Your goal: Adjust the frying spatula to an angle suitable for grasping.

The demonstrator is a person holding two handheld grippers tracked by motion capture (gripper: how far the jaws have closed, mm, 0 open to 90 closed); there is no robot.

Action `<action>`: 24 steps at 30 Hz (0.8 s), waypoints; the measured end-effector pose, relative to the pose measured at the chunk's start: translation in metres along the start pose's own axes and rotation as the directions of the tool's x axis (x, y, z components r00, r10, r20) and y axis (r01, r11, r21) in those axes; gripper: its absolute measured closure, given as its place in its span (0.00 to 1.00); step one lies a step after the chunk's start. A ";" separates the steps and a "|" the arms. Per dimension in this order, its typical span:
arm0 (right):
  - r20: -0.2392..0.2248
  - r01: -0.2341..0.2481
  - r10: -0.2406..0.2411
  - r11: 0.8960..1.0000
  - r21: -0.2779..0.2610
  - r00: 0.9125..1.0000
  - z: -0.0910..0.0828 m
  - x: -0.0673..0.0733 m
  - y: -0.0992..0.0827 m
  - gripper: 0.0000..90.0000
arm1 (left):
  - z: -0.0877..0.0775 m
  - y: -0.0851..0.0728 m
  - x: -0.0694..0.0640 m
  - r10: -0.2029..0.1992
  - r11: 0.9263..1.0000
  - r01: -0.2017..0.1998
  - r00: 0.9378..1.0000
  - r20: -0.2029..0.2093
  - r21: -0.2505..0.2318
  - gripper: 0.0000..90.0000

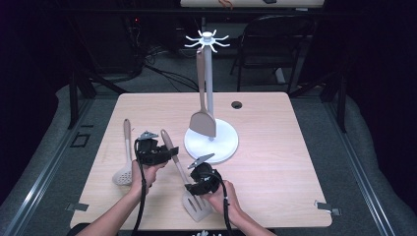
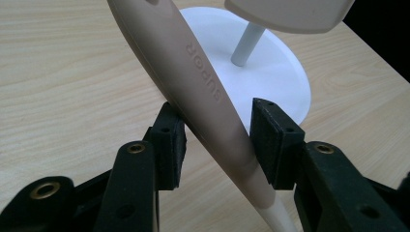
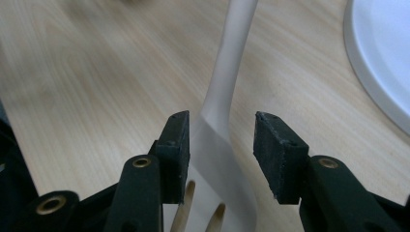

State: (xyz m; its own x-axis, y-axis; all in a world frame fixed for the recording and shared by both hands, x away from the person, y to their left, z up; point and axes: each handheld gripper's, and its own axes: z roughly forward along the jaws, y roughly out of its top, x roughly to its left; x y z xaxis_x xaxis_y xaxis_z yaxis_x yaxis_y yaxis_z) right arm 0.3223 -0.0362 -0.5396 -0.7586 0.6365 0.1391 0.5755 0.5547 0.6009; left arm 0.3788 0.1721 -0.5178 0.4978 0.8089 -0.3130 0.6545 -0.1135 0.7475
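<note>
A beige slotted spatula lies aslant on the wooden table, its slotted head near the front edge. My left gripper is shut on its handle, which crosses slantwise between the two pads and bears raised lettering. My right gripper stands open over the spatula's neck. That neck runs between the jaws close to the left pad, with a gap to the right one. In the left gripper view my gripper points toward the white stand.
A white utensil stand with a hooked top stands mid-table, and a solid beige turner hangs from it. A perforated beige spoon lies left of my left hand. A cable hole sits at the back; a chair stands beyond the table.
</note>
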 end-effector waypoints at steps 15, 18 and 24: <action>-0.043 -0.002 0.001 0.999 -0.036 0.999 -0.001 0.001 -0.001 0.78 | -0.015 0.004 -0.011 0.021 0.999 -0.019 0.997 0.077 -0.031 0.67; -0.060 -0.022 0.019 0.999 -0.046 0.998 -0.002 -0.001 -0.002 0.79 | -0.017 0.004 -0.012 0.011 0.999 -0.008 0.996 0.092 -0.038 0.68; -0.061 -0.021 0.017 0.998 -0.061 0.998 -0.007 -0.004 0.000 0.83 | -0.019 0.004 -0.011 0.024 0.999 -0.020 0.991 0.135 -0.031 0.70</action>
State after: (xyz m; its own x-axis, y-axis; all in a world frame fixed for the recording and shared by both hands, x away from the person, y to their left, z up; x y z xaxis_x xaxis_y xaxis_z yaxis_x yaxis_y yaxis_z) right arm 0.3231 -0.0420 -0.5349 -0.7659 0.6119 0.1974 0.5717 0.5076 0.6446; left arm 0.3655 0.1738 -0.5004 0.5852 0.7210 -0.3712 0.6264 -0.1112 0.7715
